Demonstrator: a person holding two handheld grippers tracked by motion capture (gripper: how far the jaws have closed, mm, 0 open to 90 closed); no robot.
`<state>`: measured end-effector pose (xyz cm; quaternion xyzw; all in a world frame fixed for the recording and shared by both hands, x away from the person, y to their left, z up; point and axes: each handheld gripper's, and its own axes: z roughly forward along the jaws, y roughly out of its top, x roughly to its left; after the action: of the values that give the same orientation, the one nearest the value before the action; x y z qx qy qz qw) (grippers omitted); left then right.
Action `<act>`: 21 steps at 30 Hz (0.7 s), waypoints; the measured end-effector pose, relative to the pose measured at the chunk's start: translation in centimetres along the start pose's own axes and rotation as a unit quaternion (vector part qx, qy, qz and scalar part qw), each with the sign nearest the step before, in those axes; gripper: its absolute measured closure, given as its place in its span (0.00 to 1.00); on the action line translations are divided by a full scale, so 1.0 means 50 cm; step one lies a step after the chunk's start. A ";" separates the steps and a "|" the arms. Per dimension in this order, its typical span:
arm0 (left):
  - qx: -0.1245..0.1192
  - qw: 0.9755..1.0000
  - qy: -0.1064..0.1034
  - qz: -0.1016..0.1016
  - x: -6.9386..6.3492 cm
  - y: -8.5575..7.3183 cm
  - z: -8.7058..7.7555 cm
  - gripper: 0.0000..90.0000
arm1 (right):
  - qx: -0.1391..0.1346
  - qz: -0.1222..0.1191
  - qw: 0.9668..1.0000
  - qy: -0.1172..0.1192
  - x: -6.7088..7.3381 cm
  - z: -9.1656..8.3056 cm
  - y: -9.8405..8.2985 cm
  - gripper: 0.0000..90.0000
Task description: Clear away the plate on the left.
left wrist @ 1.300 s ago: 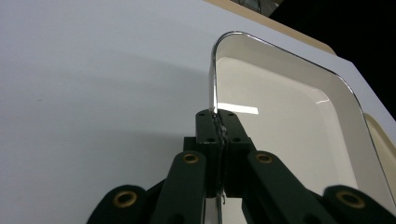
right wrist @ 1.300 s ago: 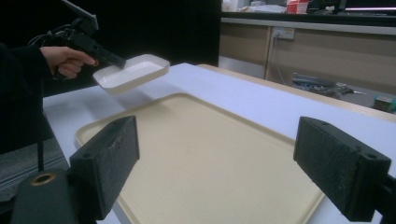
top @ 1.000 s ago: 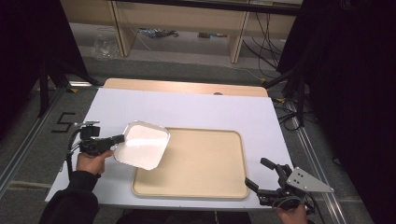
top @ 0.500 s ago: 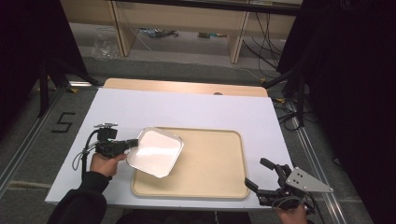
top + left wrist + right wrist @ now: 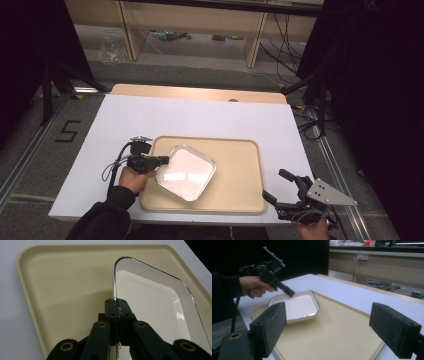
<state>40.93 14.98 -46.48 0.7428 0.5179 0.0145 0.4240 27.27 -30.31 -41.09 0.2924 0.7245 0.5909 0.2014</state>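
A white rectangular dish (image 5: pixel 186 172) with a thin metallic rim lies over the left half of a beige tray (image 5: pixel 235 170). My left gripper (image 5: pixel 163 160) is shut on the dish's left rim; in the left gripper view the jaws pinch the dish (image 5: pixel 152 305) edge at the gripper tip (image 5: pixel 116 305), above the tray (image 5: pixel 62 285). My right gripper (image 5: pixel 281 189) stands open off the tray's front right corner, nothing between its pads (image 5: pixel 270 326). Its view shows the dish (image 5: pixel 297 306), the tray (image 5: pixel 337 335) and the left gripper (image 5: pixel 290 293) far off.
The tray rests on a white table top (image 5: pixel 200 117) with a wooden strip along its far edge. A black "5" mark (image 5: pixel 66 131) sits on the floor at the left. Shelves and cables lie beyond the table.
My left gripper has carried the dish rightward and toward the near side, from the tray's left edge onto the tray. The right gripper has stayed put.
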 end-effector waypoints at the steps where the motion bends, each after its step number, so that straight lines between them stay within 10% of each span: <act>1: 0.002 1.000 -0.002 0.001 -0.003 0.000 0.005 0.98 | 0.001 -0.001 1.000 0.001 0.000 0.001 0.000 0.17; 21: 0.034 0.999 -0.002 0.025 -0.061 -0.024 0.090 0.97 | -0.002 0.003 1.000 -0.003 0.002 0.001 -0.001 0.17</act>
<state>40.69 9.95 -48.84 0.7698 0.4983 0.0061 0.3989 27.22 -30.22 -41.15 0.2955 0.7217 0.5924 0.2022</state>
